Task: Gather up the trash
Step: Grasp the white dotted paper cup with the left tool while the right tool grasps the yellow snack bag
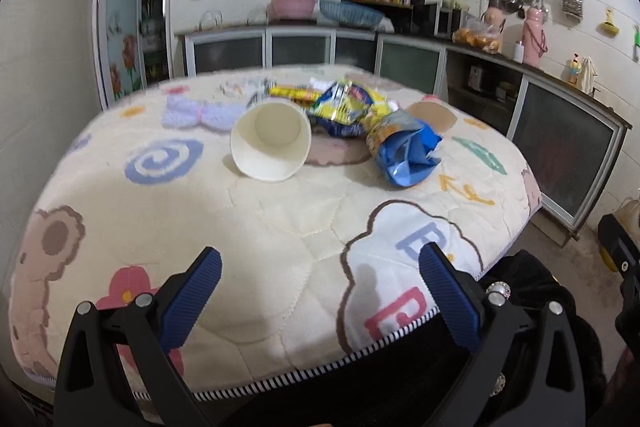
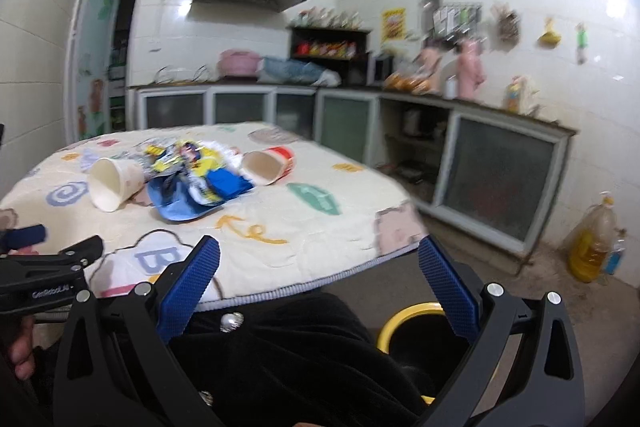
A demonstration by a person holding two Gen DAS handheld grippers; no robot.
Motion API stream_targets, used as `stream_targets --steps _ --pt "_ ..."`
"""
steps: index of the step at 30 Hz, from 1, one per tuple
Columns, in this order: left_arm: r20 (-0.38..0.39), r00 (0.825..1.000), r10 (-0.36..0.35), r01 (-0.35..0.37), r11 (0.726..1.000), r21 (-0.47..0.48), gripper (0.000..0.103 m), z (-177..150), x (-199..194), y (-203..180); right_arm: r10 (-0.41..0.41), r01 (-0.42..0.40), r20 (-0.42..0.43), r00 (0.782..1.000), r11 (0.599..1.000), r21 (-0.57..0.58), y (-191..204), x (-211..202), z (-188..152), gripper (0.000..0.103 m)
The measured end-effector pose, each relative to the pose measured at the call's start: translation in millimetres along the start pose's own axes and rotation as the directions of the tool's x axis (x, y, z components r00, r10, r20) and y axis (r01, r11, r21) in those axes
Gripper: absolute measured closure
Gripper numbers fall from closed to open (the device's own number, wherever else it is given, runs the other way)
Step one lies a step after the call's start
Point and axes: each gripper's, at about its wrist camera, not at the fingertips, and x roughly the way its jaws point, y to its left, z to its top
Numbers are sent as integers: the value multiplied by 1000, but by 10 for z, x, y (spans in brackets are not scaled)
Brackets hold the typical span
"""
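- Left hand-held gripper (image 1: 320, 267): jaws wide, empty, low over the near edge of the table (image 1: 280, 219).
- Right hand-held gripper (image 2: 320, 267): jaws wide, empty, off the table edge, above the yellow-rimmed bin (image 2: 404, 319).
- Trash sits at 12 o'clock: white paper cup (image 1: 272, 143) on its side, touching the snack wrappers (image 1: 360, 115); red cup (image 2: 270, 165) behind.
- Recommended: approach the white cup first and close across its rim gently; thin paper likely crushes.

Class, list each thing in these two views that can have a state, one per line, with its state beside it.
left gripper: open, holding nothing
right gripper: open, holding nothing
white paper cup: on its side, mouth toward the camera, empty
red-rimmed paper cup: on its side
blue snack bag: crumpled, torn open
yellow-rimmed bin: open, on the floor beside the table
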Motion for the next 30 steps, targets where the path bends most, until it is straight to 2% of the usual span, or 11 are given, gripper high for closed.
stream_targets --steps 2,4,6,9,12,14,16,18,22,27,30 --pt "-57 998 -11 12 1000 5 8 90 97 59 63 -63 -28 998 998 12 -31 126 67 8" --pt "-69 998 -14 15 1000 12 8 180 141 120 97 -99 -74 993 995 -20 -15 285 144 8" --pt "-109 991 -79 79 997 -1 8 310 216 231 146 -153 -105 984 987 -57 23 425 241 8" --pt "-140 970 -198 184 977 -108 8 511 348 490 216 -231 -149 965 969 -93 123 648 339 8" --pt "-133 963 -234 199 952 -232 8 642 502 771 262 -277 -147 954 957 -87 176 827 434 8" --pt "-176 965 -195 150 959 -240 8 701 617 876 296 -312 -134 946 943 -116 287 923 490 8" --pt "-205 973 -101 64 982 -179 8 770 697 933 367 -389 -156 917 910 -146 416 981 529 8" --pt "-241 969 -52 23 992 -121 8 857 780 966 417 -448 -194 888 879 -162 544 1021 564 8" --pt "-199 980 5 -12 999 -38 8 1015 799 949 462 -517 -273 844 837 -179 801 1162 629 8" --pt "-269 963 10 12 997 82 8 1067 941 841 466 -524 -282 839 831 -187 999 1306 693 8" --pt "-281 959 16 14 995 102 8 1096 1041 843 471 -535 -302 829 825 -182 1053 1402 692 8"
